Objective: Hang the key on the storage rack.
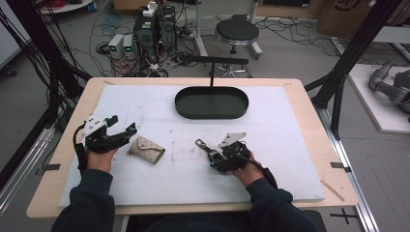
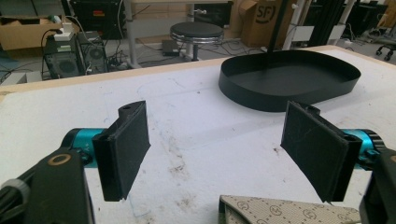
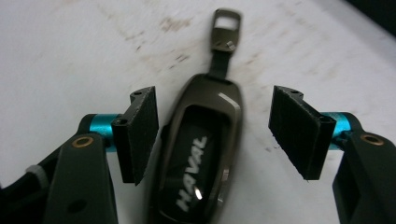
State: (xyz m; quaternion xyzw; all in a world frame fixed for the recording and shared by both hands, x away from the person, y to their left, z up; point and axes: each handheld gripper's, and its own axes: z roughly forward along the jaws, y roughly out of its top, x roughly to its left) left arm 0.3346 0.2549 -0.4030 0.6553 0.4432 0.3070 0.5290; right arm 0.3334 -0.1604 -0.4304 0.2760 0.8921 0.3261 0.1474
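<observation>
Resting beyond pouch point(image 1: 147, 149), tray point(image 1: 186, 112)

Right gripper view: key fob point(image 3: 201, 154) runs off the bottom edge, lower end not visible; whole frame slightly blurred, strap loop point(image 3: 227, 25) soft. Can't tell whether the left pad touches the fob. Left gripper view: pouch point(image 2: 285, 211) cut by the bottom edge, just a top strip in frame; tray point(image 2: 289, 79) post cropped at the top. High view: fob point(image 1: 209, 151) too small to read, its near end hidden under the right gripper point(image 1: 217, 157); person's arms cut off at the bottom edge
</observation>
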